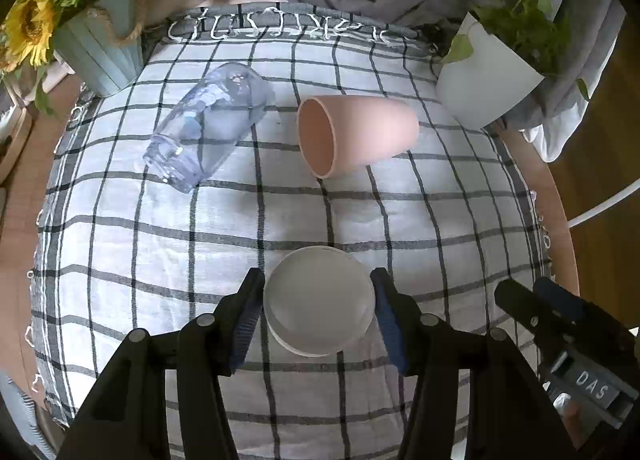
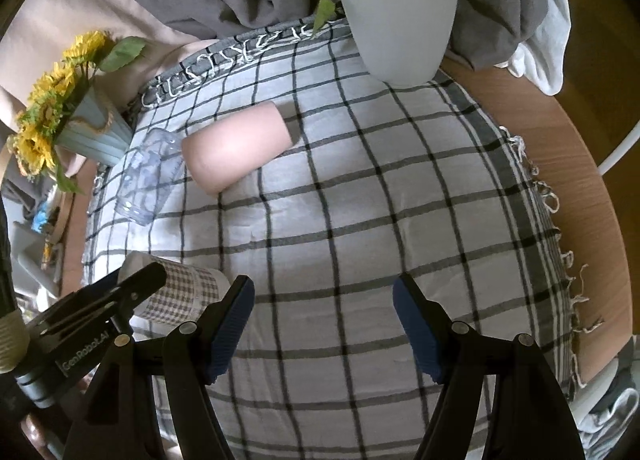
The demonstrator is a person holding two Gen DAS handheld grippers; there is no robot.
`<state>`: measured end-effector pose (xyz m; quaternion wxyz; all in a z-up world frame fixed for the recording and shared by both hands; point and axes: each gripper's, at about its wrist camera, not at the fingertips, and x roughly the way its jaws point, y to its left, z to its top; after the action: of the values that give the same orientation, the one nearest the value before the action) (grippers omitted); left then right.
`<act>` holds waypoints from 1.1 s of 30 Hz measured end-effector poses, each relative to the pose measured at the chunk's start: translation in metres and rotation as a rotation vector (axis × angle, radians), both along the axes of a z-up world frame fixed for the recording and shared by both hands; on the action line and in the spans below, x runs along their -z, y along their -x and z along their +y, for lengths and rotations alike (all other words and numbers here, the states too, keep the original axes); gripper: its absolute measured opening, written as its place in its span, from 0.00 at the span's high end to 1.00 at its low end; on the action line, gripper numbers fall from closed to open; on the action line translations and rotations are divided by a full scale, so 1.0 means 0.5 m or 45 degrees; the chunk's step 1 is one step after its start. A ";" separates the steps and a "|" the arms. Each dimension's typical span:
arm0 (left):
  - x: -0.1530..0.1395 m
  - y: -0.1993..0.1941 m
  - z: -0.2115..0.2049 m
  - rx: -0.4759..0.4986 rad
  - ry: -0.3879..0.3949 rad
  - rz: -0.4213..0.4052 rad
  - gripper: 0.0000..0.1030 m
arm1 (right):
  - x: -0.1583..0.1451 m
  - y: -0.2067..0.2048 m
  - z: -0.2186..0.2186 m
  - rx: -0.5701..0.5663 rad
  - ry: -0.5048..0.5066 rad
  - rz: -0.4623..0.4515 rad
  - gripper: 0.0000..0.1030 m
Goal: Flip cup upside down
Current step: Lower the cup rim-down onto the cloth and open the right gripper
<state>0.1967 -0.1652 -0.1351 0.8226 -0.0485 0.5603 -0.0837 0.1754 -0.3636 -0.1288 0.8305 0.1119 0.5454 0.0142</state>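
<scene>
My left gripper (image 1: 319, 306) is shut on a white cup with a checked band (image 1: 318, 300). The cup stands upside down on the checked cloth (image 1: 160, 260), its flat base facing up. In the right wrist view the same cup (image 2: 180, 292) sits at the lower left between the left gripper's fingers (image 2: 136, 280). My right gripper (image 2: 323, 320) is open and empty above the cloth, to the right of that cup. A pink cup (image 1: 356, 134) lies on its side at the middle. A clear glass (image 1: 208, 128) lies on its side to its left.
A pale blue vase of sunflowers (image 1: 96, 48) stands at the back left. A white pot with a green plant (image 1: 488, 72) stands at the back right. Grey fabric is heaped behind. The round wooden table edge (image 2: 568, 164) shows at the right.
</scene>
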 end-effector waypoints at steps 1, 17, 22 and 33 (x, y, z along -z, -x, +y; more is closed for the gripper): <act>0.000 -0.002 -0.003 0.003 -0.005 -0.004 0.48 | 0.002 0.001 -0.003 0.004 -0.002 0.004 0.30; -0.029 0.054 0.004 -0.088 -0.013 -0.217 0.13 | -0.017 0.035 -0.023 0.043 0.095 -0.050 0.21; -0.083 0.118 0.031 -0.169 -0.016 -0.420 0.04 | -0.046 0.064 -0.016 0.027 0.139 -0.141 0.21; -0.188 0.281 0.128 -0.196 -0.152 -0.730 0.00 | -0.154 0.213 0.070 0.050 0.153 -0.445 0.18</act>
<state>0.0560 -0.1010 -0.0413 0.9526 -0.0167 0.3038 0.0018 0.0687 -0.3284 -0.0519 0.9180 0.0686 0.3902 -0.0154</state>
